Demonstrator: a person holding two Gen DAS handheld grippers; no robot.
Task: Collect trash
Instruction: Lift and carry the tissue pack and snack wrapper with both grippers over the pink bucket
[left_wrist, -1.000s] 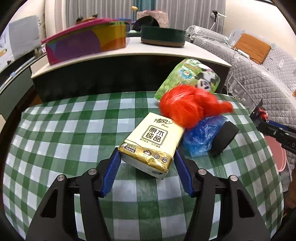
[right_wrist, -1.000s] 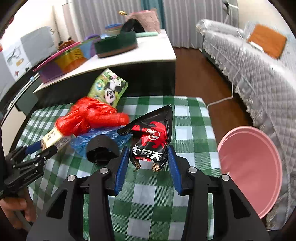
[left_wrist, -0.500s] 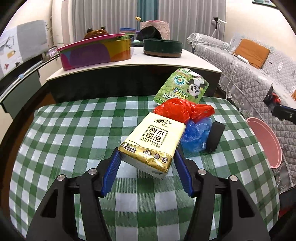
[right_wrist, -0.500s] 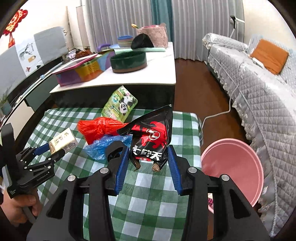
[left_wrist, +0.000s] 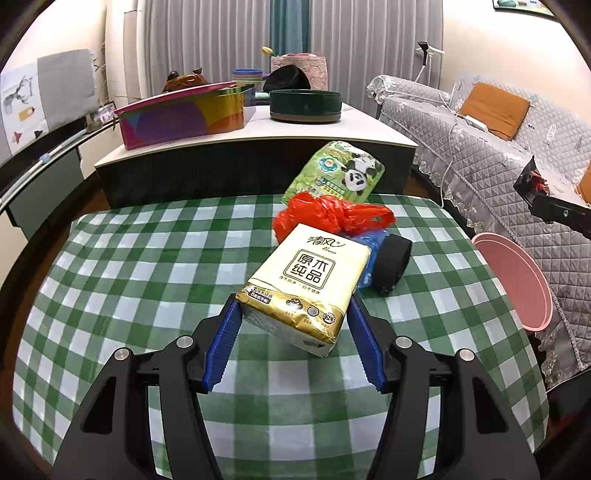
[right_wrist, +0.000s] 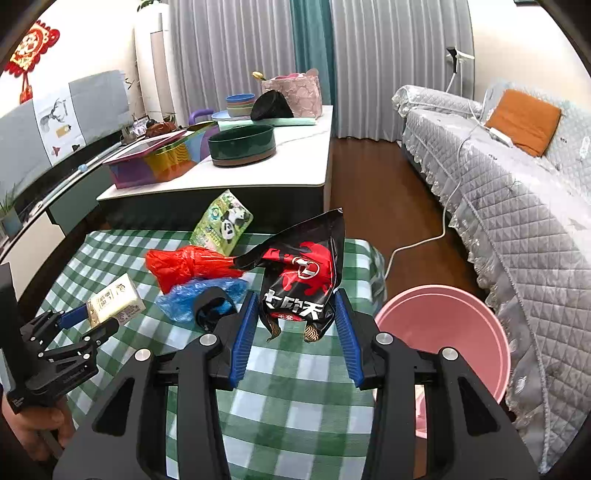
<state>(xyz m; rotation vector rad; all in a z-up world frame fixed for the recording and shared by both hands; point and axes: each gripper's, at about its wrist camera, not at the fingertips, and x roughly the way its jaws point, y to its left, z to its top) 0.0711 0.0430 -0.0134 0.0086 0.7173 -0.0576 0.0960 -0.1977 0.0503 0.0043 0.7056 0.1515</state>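
My left gripper (left_wrist: 293, 314) is shut on a cream and gold tissue pack (left_wrist: 306, 284), held above the green checked tablecloth (left_wrist: 147, 266). The same pack (right_wrist: 116, 304) and left gripper (right_wrist: 88, 323) show at the left of the right wrist view. My right gripper (right_wrist: 295, 314) is shut on a black and red snack wrapper (right_wrist: 304, 280), lifted over the table's right part. On the cloth lie a red plastic bag (left_wrist: 332, 214), a blue plastic bag (right_wrist: 199, 295), a black round object (left_wrist: 391, 262) and a green panda packet (left_wrist: 336, 173). A pink bin (right_wrist: 447, 339) stands on the floor right of the table.
A white-topped counter (left_wrist: 258, 133) behind the table carries a colourful box (left_wrist: 184, 114) and a dark green bowl (left_wrist: 304, 105). A grey quilted sofa (right_wrist: 517, 192) with an orange cushion (right_wrist: 522, 123) runs along the right, and a white cable (right_wrist: 424, 240) lies on the wooden floor.
Both grippers have risen and drawn back from the trash pile, each keeping its item. The pile looks smaller and farther away, and the pink bin shows more fully.
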